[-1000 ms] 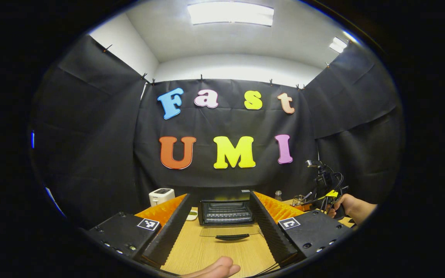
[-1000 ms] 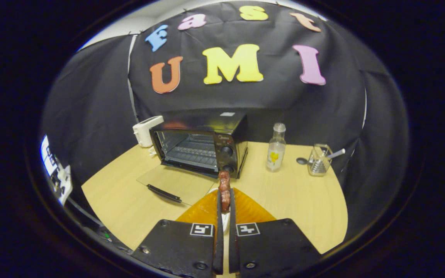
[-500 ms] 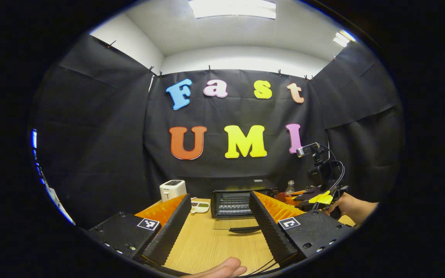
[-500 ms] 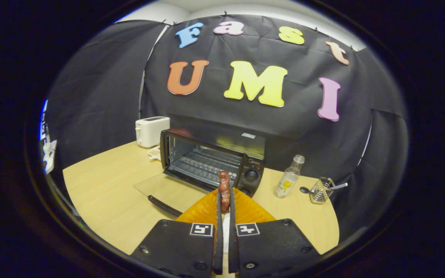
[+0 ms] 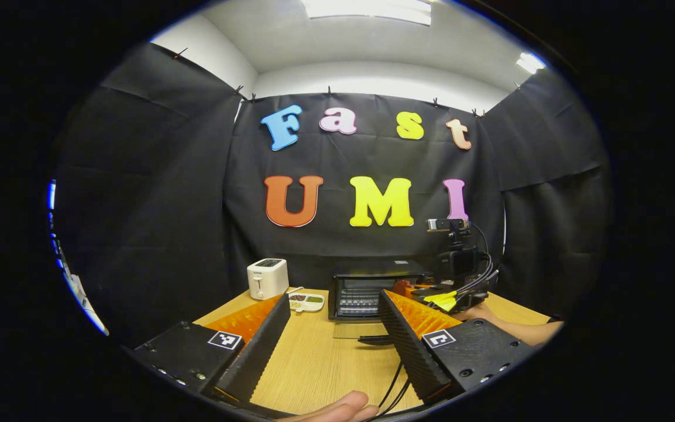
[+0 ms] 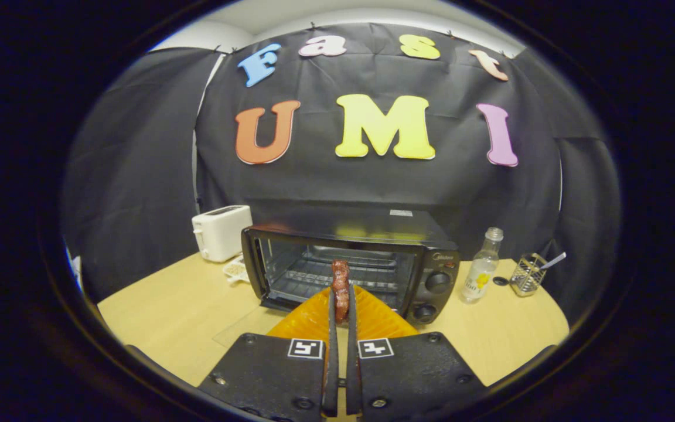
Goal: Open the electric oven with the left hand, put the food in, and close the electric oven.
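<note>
Left gripper view, from left to right: the left gripper hovers over the pale wooden tabletop with its jaws spread wide and nothing between them. Ahead of the left jaw stands a small white toaster, then a shallow white dish of seeds. Straight ahead, well beyond the jaws, is the black electric oven, its glass door dropped flat toward the camera. Beyond the right jaw, the right gripper reaches toward the oven's mouth.

Right gripper view, from left to right: the white toaster, then the oven with its wire rack exposed and two round knobs at its right side, then a clear glass bottle and a small wire basket. The right gripper's jaws are clenched on a reddish-brown strip of food, which stands upright between the tips, directly in front of the oven cavity and not yet inside.

Progress, as judged: the opening is done. Carrying the food onto the rack, letting it go, withdrawing, and closing the door with the left gripper are left.
</note>
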{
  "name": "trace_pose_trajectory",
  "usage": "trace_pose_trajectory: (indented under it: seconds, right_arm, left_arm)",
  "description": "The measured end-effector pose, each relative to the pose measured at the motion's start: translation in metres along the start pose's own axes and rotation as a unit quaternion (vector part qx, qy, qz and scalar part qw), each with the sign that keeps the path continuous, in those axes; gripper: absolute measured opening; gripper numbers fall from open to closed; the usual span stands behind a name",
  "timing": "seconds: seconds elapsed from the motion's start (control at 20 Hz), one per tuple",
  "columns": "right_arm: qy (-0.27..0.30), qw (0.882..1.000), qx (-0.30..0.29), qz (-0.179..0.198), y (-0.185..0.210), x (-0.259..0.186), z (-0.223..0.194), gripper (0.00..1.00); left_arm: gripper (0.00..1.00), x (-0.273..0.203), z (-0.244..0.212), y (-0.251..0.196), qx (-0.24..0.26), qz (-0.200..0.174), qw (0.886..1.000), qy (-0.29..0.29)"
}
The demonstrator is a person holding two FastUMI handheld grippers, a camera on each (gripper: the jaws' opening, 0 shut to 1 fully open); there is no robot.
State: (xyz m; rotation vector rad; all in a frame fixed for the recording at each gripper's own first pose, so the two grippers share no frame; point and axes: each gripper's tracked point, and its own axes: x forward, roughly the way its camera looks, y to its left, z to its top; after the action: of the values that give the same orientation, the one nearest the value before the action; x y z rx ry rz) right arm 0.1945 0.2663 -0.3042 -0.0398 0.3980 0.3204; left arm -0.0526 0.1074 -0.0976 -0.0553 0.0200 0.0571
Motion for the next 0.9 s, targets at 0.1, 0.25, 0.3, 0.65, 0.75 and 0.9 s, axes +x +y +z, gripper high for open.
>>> trace_pose_trajectory:
  seconds: [0.1,0.25,0.3,0.65,0.75,0.9]
  right_arm:
    - [-0.01,0.999,0.039,0.004,0.013,0.019,-0.002,0.09]
    - [-0.027,0.994,0.102,0.005,0.024,0.046,0.0,0.09]
    - [-0.03,0.991,0.129,0.005,0.026,0.055,0.0,0.08]
    - [-0.005,0.92,0.392,-0.006,0.002,0.133,-0.013,0.08]
    - [-0.003,0.892,0.451,-0.02,-0.018,0.156,-0.022,0.09]
    - [-0.005,0.868,0.496,-0.028,-0.032,0.175,-0.035,0.1]
  left_arm:
    - [0.96,0.007,-0.001,0.013,0.003,0.016,1.0,-0.003]
    - [0.96,0.016,-0.006,0.019,0.004,0.022,1.0,0.0]
    - [0.96,0.018,-0.008,0.019,0.005,0.021,1.0,0.002]
    - [0.96,0.033,-0.019,0.029,0.016,0.03,0.999,0.014]
    - [0.96,0.036,-0.021,0.033,0.015,0.035,0.999,0.017]
    - [0.96,0.038,-0.032,0.037,0.012,0.04,0.999,0.034]
